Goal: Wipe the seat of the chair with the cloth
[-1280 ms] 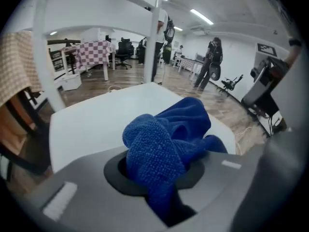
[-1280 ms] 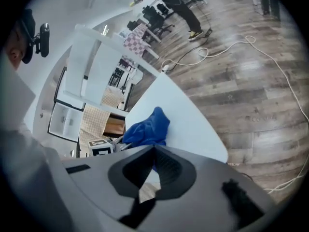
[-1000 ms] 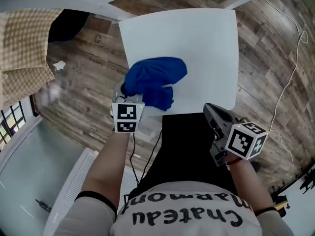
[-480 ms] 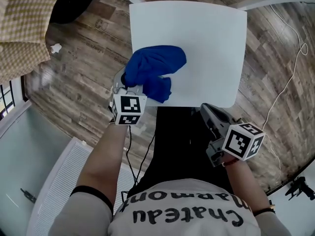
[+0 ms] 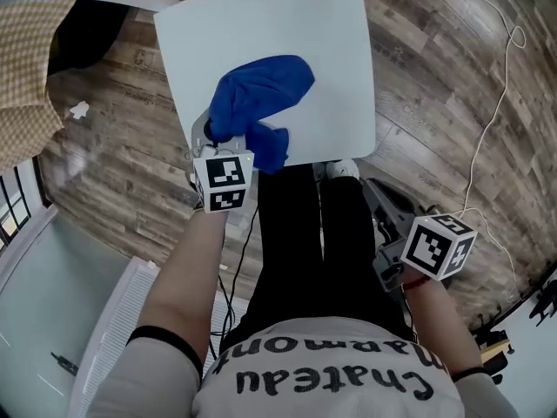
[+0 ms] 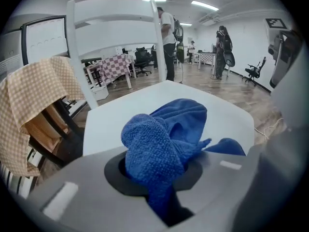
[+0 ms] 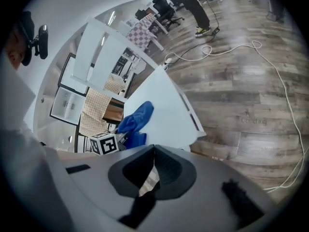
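Note:
A blue cloth (image 5: pixel 257 107) lies bunched on the white chair seat (image 5: pixel 322 50), near its front left part. My left gripper (image 5: pixel 218 151) is shut on the near end of the cloth (image 6: pixel 159 149), at the seat's front left edge. In the left gripper view the cloth fills the gap between the jaws and spreads forward over the seat (image 6: pixel 120 115). My right gripper (image 5: pixel 376 194) hangs off the seat, to the right of the person's legs, its jaws closed with nothing between them. The right gripper view shows the seat (image 7: pixel 164 105) and cloth (image 7: pixel 135 122) from the side.
The chair's white backrest (image 6: pixel 116 18) rises beyond the seat. A checked beige cloth (image 5: pixel 22 68) hangs over furniture at the left. A white cable (image 5: pixel 487 129) trails over the wooden floor at the right. The person's dark-trousered legs (image 5: pixel 305 242) stand right at the seat's front edge.
The view has shifted, so the chair sits further left and up. My left gripper still holds the cloth at the seat's front left. The right gripper stays off the seat at the right.

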